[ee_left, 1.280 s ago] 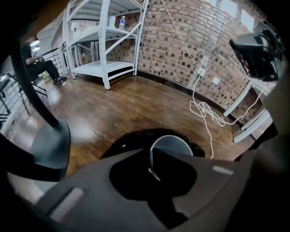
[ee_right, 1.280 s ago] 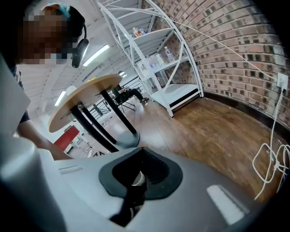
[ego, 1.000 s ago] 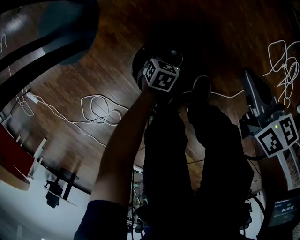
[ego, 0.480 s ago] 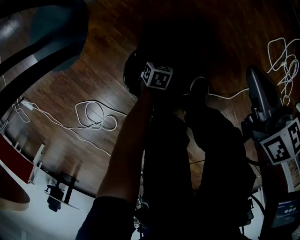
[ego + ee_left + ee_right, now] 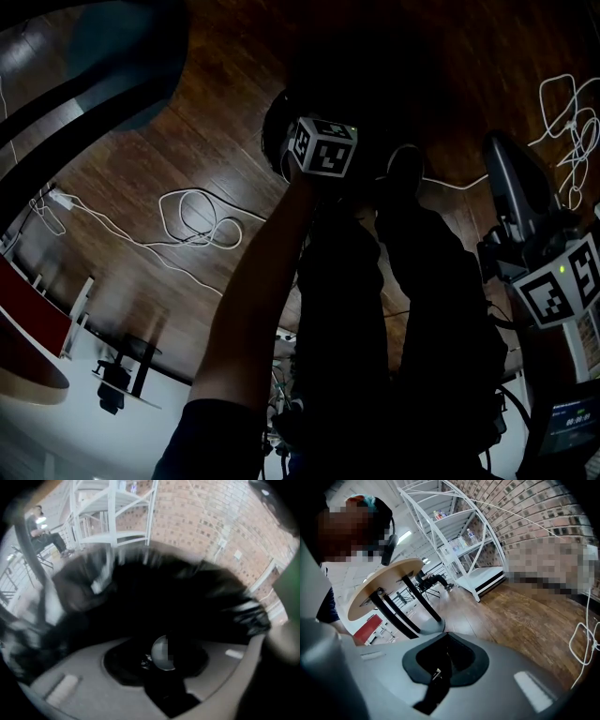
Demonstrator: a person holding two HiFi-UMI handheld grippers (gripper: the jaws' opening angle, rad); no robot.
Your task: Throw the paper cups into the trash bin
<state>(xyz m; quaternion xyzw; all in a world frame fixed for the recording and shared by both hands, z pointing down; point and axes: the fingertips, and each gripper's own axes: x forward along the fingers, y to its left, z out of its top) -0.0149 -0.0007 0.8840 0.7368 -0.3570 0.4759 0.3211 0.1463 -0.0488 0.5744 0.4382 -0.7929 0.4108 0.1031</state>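
Observation:
My left gripper (image 5: 319, 155) hangs at the end of a bare arm over the round black-lined trash bin (image 5: 277, 120) on the wooden floor. The left gripper view looks straight down into the crumpled black bag (image 5: 154, 606), blurred by motion. Its jaws are opening, and I see no paper cup between them or anywhere in these views. My right gripper (image 5: 511, 173) is held at the right, away from the bin, tips pointing up. Its jaws look closed together, with nothing in them.
White cables (image 5: 197, 220) loop on the floor left of the bin, with more (image 5: 567, 122) at the far right. A dark table base (image 5: 112, 56) curves at top left. The person's dark legs and shoe (image 5: 403, 173) stand beside the bin. The right gripper view shows a round wooden table (image 5: 379, 581) and white shelving (image 5: 459, 541).
The left gripper has stayed over the bin, swaying slightly left and then back. The right gripper has barely shifted.

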